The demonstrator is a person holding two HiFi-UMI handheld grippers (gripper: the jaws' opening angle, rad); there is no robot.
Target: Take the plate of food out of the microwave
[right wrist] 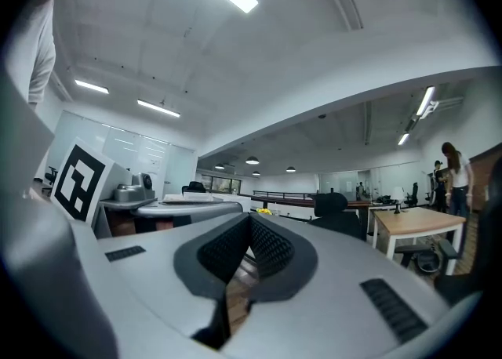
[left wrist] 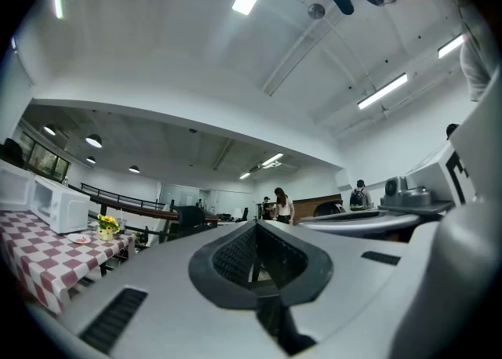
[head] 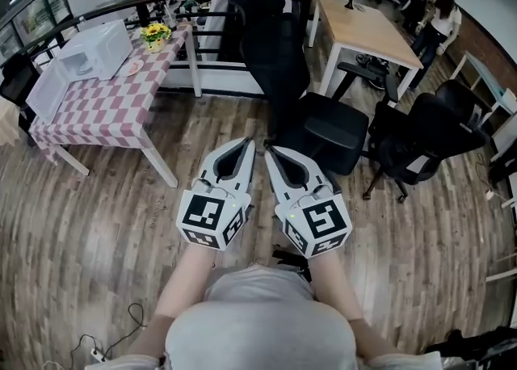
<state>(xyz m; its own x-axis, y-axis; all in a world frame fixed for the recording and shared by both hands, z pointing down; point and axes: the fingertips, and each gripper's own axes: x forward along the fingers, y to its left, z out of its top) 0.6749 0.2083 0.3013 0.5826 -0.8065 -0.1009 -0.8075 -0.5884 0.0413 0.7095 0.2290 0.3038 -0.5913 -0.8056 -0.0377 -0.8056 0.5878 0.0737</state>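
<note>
Found left gripper [head: 245,145] and right gripper [head: 271,152] clenched on nothing, side by side, near centre. Located microwave [head: 97,47] far left on checked table [head: 105,110], with plate [head: 132,67] just right of it, outside, well apart from both. Judged left gripper nearer.

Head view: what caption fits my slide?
Shut and empty, the left gripper and right gripper hover over the wood floor, away from the microwave on the checkered table.
</note>
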